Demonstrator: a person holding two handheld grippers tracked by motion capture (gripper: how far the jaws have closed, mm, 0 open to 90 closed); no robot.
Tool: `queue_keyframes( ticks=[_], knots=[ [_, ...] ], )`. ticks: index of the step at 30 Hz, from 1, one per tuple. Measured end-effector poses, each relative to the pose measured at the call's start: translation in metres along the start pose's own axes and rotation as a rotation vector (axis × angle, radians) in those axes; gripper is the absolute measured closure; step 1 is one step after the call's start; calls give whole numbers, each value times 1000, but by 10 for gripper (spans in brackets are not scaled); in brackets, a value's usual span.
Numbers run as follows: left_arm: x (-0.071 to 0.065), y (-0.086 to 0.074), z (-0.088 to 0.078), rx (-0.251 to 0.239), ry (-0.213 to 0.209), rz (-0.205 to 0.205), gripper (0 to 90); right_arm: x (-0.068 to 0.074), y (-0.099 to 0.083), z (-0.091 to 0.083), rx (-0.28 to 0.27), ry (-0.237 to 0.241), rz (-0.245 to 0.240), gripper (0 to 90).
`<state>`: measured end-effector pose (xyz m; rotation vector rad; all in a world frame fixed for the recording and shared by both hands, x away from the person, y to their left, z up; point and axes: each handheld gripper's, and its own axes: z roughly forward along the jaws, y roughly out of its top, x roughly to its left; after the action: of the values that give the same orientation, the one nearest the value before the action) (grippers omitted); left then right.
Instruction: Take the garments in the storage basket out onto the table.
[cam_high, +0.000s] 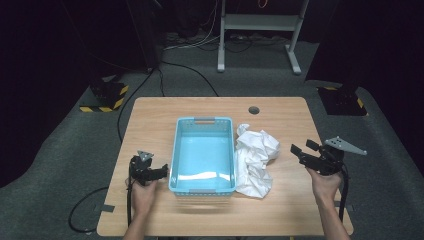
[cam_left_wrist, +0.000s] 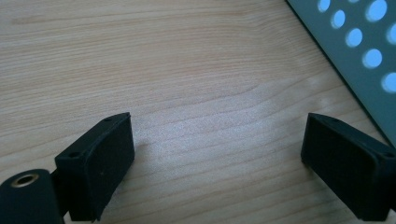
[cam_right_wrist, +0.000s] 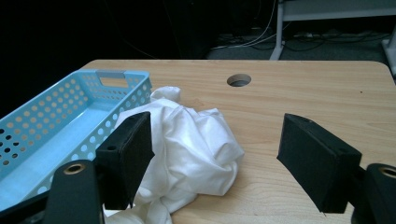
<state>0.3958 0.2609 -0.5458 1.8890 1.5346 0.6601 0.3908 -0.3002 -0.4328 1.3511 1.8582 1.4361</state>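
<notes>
Right claw (cam_high: 299, 152), jaws wide and empty, is approaching the crumpled white cloth (cam_high: 255, 157) beside the light-blue perforated plastic basket (cam_high: 202, 152); next, closing on a fold

left gripper (cam_high: 161, 172): matte black body, grey three-cornered plate showing on top, black cable trailing off the table's near edge
right gripper (cam_high: 298, 152): black body, larger grey three-cornered plate, black cable hanging along the forearm
pads (cam_right_wrist: 318, 161): flat black rectangular blocks, small screw holes, brass-ringed holes showing behind them
forearms: showing bare, no sleeves
</notes>
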Motion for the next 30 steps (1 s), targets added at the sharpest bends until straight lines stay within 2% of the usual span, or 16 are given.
queue_keyframes(
  ticks=[30],
  knots=[
    [0, 0, 0, 0, 0, 0, 97, 8, -10, 11, 19, 8, -4, 255]
  ],
)
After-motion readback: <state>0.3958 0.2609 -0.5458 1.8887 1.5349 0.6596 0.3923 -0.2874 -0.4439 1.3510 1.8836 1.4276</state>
